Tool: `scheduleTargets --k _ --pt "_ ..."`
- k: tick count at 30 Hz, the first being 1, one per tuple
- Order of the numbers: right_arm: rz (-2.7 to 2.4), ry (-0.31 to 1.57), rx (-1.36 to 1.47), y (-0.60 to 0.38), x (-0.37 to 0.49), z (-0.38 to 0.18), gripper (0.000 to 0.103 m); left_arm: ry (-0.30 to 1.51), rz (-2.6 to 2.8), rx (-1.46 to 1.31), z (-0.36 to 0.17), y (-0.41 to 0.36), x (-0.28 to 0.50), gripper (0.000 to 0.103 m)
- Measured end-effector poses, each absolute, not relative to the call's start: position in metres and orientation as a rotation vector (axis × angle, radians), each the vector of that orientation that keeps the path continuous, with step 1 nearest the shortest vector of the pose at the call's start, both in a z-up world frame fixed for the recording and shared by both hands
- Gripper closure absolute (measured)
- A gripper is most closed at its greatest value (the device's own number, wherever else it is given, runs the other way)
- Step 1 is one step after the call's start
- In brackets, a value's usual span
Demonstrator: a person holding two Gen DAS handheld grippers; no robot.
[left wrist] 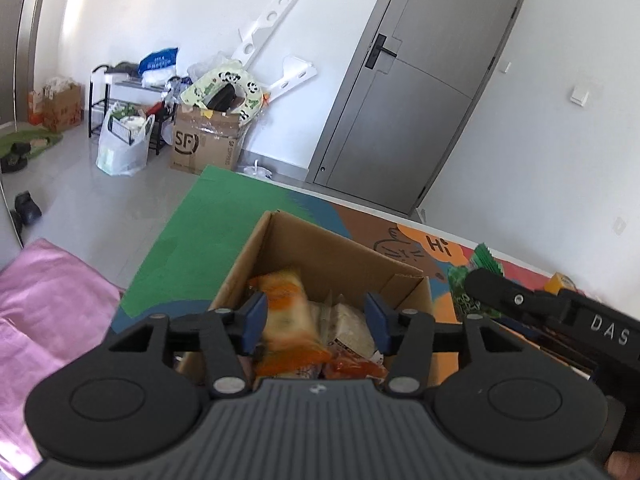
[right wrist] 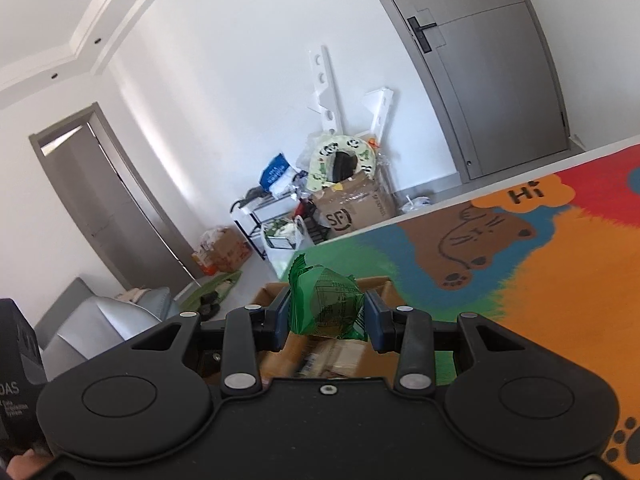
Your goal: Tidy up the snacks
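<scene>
Our left hand-held gripper (left wrist: 316,324) hung over the open cardboard box (left wrist: 320,252), its blue pads spread wide with nothing between them; an orange snack packet (left wrist: 286,304), blurred in that view, lay below among pale wrapped packets (left wrist: 348,324) already in the box. The box stood on the colourful cartoon mat (left wrist: 192,236) covering the surface.

To the right, our right hand-held gripper (right wrist: 326,316) had its pads closed on a green snack packet (right wrist: 326,308), carried in the air near the box's right side, with the box (right wrist: 340,356) showing just below and beyond it in the right wrist view. A yellow item (left wrist: 560,282) sat on the mat further right; we could not tell what it was.

We judged the risks as follows. The two grippers were near each other over one opening, so they could knock together if both moved inward. The green packet was pinched across its puffy middle, and a soft, air-filled wrapper could slip or pivot out. Released too early, it might strike the box rim and land on the mat instead of inside.
</scene>
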State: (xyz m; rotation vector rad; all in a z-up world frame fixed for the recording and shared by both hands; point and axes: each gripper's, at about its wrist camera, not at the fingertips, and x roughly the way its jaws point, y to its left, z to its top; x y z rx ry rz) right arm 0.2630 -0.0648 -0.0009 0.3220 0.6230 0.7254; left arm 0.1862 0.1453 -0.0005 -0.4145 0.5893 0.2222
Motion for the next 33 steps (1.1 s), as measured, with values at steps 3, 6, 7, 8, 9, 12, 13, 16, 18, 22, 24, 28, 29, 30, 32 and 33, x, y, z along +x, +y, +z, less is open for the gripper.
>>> scheduleTargets --k 3,6,7,8,9,12,13,16,18,22,24,28,29,30,32,33 --pt "0.74 0.633 0.326 -0.062 0.261 -0.002 0.065 0.58 0.235 -0.404 0.004 0.144 0.181 0.049" --pt "0.761 0.641 0.322 -0.058 0.258 -0.002 0.065 0.573 0.259 -0.403 0.005 0.144 0.176 0.048" --pt "0.768 0.645 0.319 -0.057 0.257 -0.002 0.064 0.575 0.268 -0.408 0.005 0.145 0.175 0.047" --pt "0.781 0.652 0.316 -0.056 0.256 -0.002 0.064 0.578 0.275 -0.412 0.005 0.145 0.174 0.047" --pt "0.793 0.659 0.32 -0.055 0.256 -0.002 0.061 0.578 0.28 -0.413 0.005 0.145 0.173 0.047" --pt "0.8 0.677 0.338 -0.059 0.255 -0.003 0.051 0.578 0.293 -0.41 0.008 0.143 0.169 0.043" --pt "0.797 0.671 0.34 -0.061 0.254 -0.002 0.045 0.574 0.299 -0.408 0.01 0.142 0.167 0.041" --pt "0.777 0.659 0.346 -0.07 0.25 0.001 0.042 0.554 0.315 -0.39 0.013 0.14 0.16 0.031" --pt "0.767 0.66 0.354 -0.076 0.248 0.002 0.04 0.55 0.317 -0.388 0.015 0.136 0.158 0.026" --pt "0.735 0.658 0.353 -0.09 0.242 0.003 0.035 0.554 0.32 -0.379 0.016 0.128 0.154 0.021" --pt "0.722 0.658 0.35 -0.096 0.24 0.003 0.034 0.555 0.318 -0.376 0.018 0.124 0.152 0.02" --pt "0.694 0.644 0.34 -0.111 0.236 0.005 0.027 0.553 0.31 -0.374 0.019 0.112 0.145 0.012" --pt "0.688 0.641 0.34 -0.115 0.234 0.005 0.027 0.552 0.306 -0.37 0.02 0.108 0.144 0.011" --pt "0.683 0.64 0.342 -0.119 0.233 0.005 0.026 0.552 0.299 -0.365 0.02 0.104 0.143 0.01" --pt "0.673 0.638 0.342 -0.127 0.23 0.004 0.025 0.552 0.282 -0.355 0.021 0.097 0.14 0.01" --pt "0.667 0.635 0.34 -0.13 0.228 0.004 0.022 0.553 0.278 -0.352 0.022 0.093 0.139 0.009"
